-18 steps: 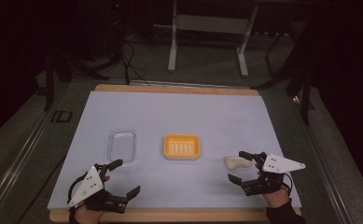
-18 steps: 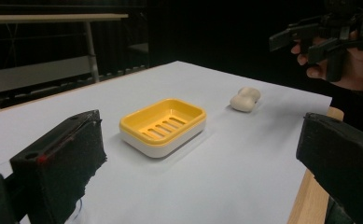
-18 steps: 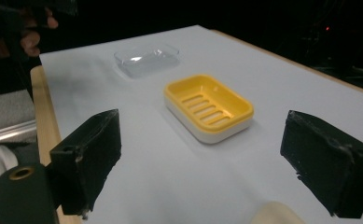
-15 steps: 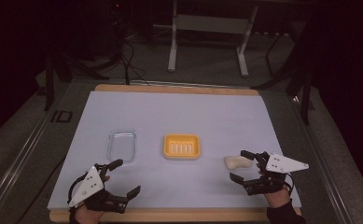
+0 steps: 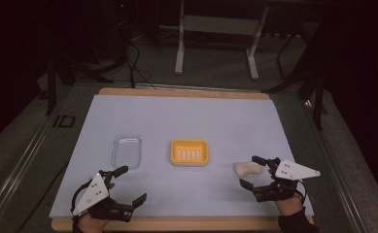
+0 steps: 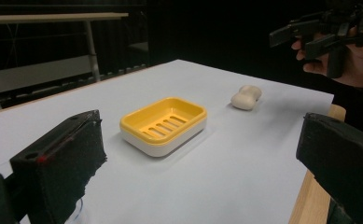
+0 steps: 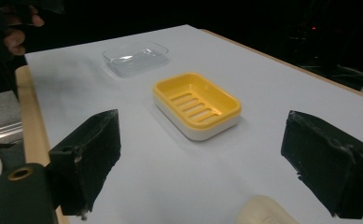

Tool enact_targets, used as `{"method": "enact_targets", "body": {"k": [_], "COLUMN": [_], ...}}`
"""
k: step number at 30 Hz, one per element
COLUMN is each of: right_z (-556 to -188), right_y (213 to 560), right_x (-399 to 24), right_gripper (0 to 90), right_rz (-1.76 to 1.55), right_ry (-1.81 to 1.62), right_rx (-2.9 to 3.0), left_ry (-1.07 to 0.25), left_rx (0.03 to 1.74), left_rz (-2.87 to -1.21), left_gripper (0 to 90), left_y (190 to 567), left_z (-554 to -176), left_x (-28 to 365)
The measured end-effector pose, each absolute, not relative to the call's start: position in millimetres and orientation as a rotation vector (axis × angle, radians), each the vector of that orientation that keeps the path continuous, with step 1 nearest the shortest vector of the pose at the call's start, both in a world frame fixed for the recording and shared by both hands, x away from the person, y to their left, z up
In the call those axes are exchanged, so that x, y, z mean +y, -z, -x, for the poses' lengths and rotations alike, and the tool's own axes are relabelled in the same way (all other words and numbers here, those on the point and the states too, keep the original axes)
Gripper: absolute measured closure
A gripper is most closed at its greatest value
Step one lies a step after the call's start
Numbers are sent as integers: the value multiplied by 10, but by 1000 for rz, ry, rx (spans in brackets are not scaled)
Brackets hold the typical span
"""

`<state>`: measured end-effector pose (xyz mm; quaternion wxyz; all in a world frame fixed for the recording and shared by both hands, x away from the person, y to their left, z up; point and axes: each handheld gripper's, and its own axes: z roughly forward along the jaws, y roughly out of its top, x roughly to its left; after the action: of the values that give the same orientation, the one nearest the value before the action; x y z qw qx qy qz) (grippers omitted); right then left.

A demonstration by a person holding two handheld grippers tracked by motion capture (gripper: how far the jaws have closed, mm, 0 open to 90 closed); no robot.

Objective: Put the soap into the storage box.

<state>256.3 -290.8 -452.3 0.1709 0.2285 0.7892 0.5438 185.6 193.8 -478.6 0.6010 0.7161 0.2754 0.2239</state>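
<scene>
you are holding the right gripper (image 5: 254,172) at about 5 o'clock on the table (image 5: 186,121), jaws spread about as wide as they go and gripping nothing, with the pale bar of soap (image 5: 246,168) lying just in front of them, at the mouth of the gap. in the right gripper view the soap (image 7: 263,211) is peeking in at the bottom edge, nearer the right-hand pad than the left, so you are sitting off-centre on it. that is the first risk: if you are closing from here, one pad is likely meeting the rounded bar first and shoving it sideways across the smooth sheet rather than pinching it. the soap is waisted and slick-looking, so a grip on its end could be squirting it out.

your left gripper (image 5: 128,187) is waiting at about 7 o'clock, jaws also wide apart and empty, pointing across towards the middle.

farther in, at the centre of the table, the yellow soap dish (image 5: 190,152) is sitting upright, empty, well apart from the soap. carrying the bar over low could be clipping the dish's raised rim and pushing the light dish away, since nothing is steadying it.

beyond your left gripper, at about 9 o'clock from the dish, the clear lid (image 5: 127,151) is lying flat. it is hard to see against the sheet, so a sweeping left jaw could be knocking it.
</scene>
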Motion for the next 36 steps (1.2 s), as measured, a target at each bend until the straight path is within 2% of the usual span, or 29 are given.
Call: {"method": "enact_targets", "body": {"k": [15,36], "right_z": [-2597,-2713], "right_y": [4529,4372], "right_x": [-2915,-2956], "right_gripper": [129,127], "right_rz": [-626,-467], "right_ry": [-1576,-1307], "right_rx": [2289,2593], "left_ry": [-529,-537], "left_rx": [644,661], "left_rz": [-1677,-1677], "left_gripper": [12,12], "left_y": [4789,4797], "left_z": [-1858,-1867], "left_x": [1943,1954]}}
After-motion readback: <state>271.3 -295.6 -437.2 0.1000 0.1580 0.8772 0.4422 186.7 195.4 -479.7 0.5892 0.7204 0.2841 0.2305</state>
